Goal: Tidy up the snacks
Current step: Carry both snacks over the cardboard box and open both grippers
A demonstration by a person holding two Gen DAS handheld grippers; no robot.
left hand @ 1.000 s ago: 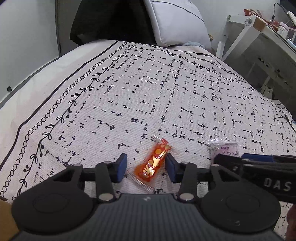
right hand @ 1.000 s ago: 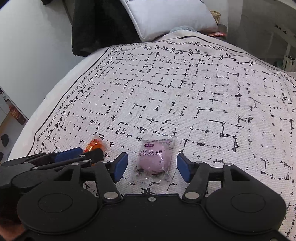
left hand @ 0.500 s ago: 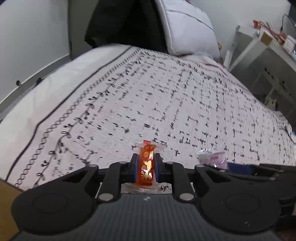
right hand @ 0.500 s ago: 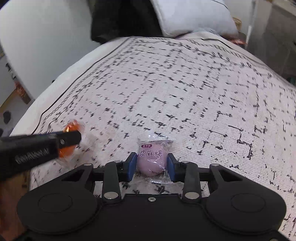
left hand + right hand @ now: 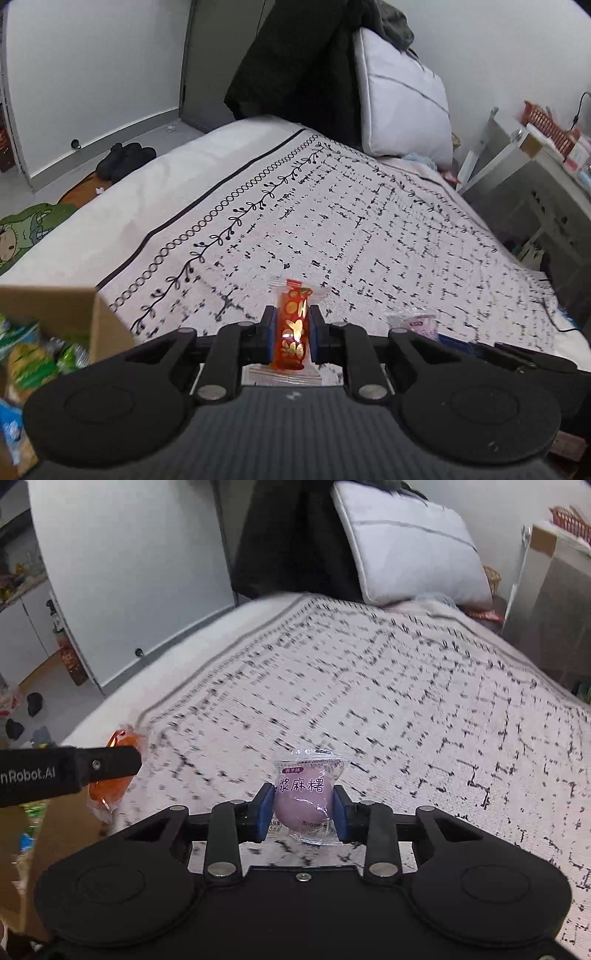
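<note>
Left gripper [image 5: 291, 338] pinched red gold-printed plastic candy packet [image 5: 293, 332], right gripper [image 5: 301, 808] clamped clear-wrapped purple round mochi [image 5: 303, 797], both lifted above patterned bedspread [image 5: 369, 221], beside brown cardboard box [image 5: 74, 306].

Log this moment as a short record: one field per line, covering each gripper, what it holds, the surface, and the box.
left gripper: shut on red snack packet, lifted off the bed
right gripper: shut on pink mochi packet, lifted off the bed
surface: patterned bedspread, no other snacks seen on it
cardboard box: at lower left beside the bed, packets already inside
background: pillow at the head of the bed
</note>
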